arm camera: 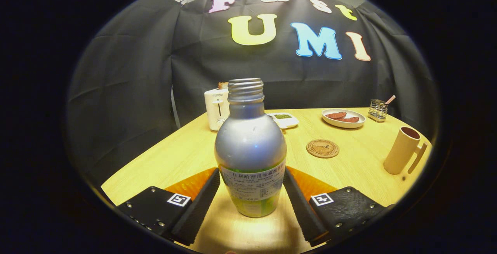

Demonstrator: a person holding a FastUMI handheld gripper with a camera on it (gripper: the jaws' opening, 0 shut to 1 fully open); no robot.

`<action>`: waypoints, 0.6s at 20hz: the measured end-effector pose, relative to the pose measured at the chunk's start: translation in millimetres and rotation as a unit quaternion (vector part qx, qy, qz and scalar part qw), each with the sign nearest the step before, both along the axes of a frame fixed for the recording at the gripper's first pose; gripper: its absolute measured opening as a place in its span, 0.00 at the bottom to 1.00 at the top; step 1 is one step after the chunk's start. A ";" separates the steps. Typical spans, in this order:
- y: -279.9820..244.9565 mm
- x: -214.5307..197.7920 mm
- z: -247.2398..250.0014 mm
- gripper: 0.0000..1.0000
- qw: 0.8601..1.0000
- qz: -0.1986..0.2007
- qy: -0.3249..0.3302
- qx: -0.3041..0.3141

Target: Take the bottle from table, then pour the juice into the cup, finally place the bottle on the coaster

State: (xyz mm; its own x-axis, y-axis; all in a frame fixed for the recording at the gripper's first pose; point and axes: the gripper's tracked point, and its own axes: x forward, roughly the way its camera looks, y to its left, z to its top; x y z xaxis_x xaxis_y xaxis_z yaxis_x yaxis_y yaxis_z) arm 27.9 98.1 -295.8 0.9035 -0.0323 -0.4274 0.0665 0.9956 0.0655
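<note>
Between the fingers of the gripper (251,184), at 12 o'clock, stands the bottle (250,149), upright on the table (174,157). The fingers flank its labelled lower body, touching or nearly so; whether they press cannot be told. Uncapped, with a threaded neck, smooth silvery rounded shoulders and a paper label, it is probably rigid, slippery and weighted by juice; the straight labelled band is likely the surest hold. Beyond, at 1 o'clock, lies a round cork-like coaster (322,148); at 2 o'clock stands a tall beige cup (402,150) with a handle.
</note>
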 end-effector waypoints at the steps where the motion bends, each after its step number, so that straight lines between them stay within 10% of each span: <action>1: -1.0 -0.6 -1.1 0.94 1.000 -0.004 0.001 -0.003; 12: 0.7 9.2 10.0 0.75 0.998 -0.006 0.034 0.046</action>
State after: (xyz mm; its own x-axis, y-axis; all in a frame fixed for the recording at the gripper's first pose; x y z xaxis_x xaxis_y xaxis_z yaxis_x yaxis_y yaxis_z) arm 37.1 98.9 -285.8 0.8720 0.0004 -0.4895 0.0849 0.9847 0.1520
